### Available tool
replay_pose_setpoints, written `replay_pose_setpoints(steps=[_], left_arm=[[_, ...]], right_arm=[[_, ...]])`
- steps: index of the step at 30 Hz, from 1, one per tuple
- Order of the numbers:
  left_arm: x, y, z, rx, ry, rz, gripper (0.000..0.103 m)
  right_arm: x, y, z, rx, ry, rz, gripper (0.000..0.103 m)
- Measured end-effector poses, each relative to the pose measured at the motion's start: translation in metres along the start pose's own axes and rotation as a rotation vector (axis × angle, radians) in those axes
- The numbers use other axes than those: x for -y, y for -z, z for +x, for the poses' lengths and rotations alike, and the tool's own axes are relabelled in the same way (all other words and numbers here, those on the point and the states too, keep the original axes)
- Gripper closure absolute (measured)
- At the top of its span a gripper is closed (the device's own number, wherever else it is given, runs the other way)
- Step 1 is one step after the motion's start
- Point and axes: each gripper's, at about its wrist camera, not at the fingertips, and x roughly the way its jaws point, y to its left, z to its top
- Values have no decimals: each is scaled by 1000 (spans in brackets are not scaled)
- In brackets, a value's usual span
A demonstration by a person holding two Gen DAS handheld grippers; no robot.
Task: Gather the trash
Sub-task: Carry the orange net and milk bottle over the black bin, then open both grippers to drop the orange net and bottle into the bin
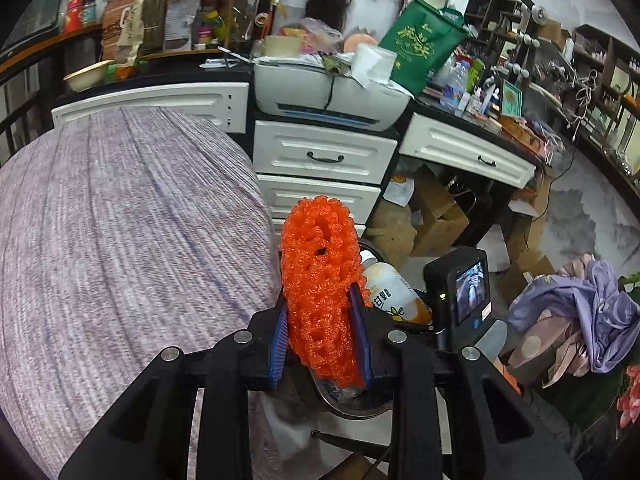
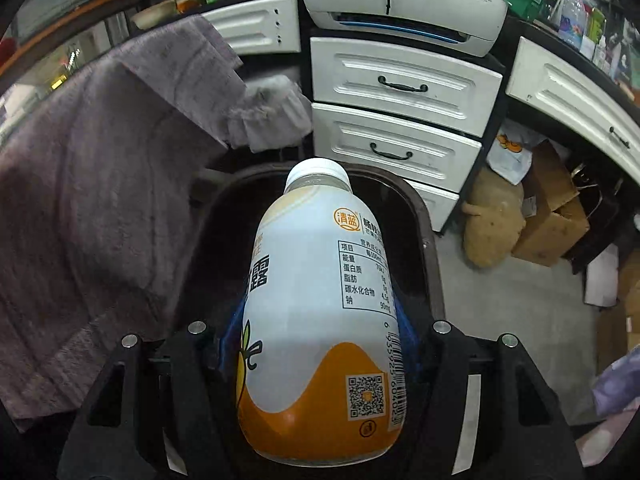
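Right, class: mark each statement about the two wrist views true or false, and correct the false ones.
1. The left gripper holds an orange foam net. True.
2. The right gripper holds a glass jar. False: a plastic bottle with a white cap.
3. The bottle hangs over a dark bin. True.
4. The white drawers stand open. False: they are closed.
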Motion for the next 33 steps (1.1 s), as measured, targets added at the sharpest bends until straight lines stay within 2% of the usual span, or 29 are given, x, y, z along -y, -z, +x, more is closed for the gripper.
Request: replay_pose_setpoints(steps=[2, 7, 19, 30, 32, 33], left_arm=[[4, 1, 10, -20, 0, 8, 75], [15, 4, 26, -52, 0, 36, 75], [33, 8, 77, -142, -3, 70, 75], [44, 9, 126, -233, 10, 89, 75], [49, 11, 131, -243, 23, 111, 69], [52, 12, 132, -249, 14, 121, 60]], right_arm=[[4, 5, 0, 7, 15, 13, 24], [19, 13, -16, 41, 18, 56, 23], [71, 28, -104, 205, 101, 207, 18], [84, 46, -143, 254, 98, 231, 15], [86, 45, -147, 262, 98, 240, 15], [87, 45, -149, 266, 95, 244, 15]])
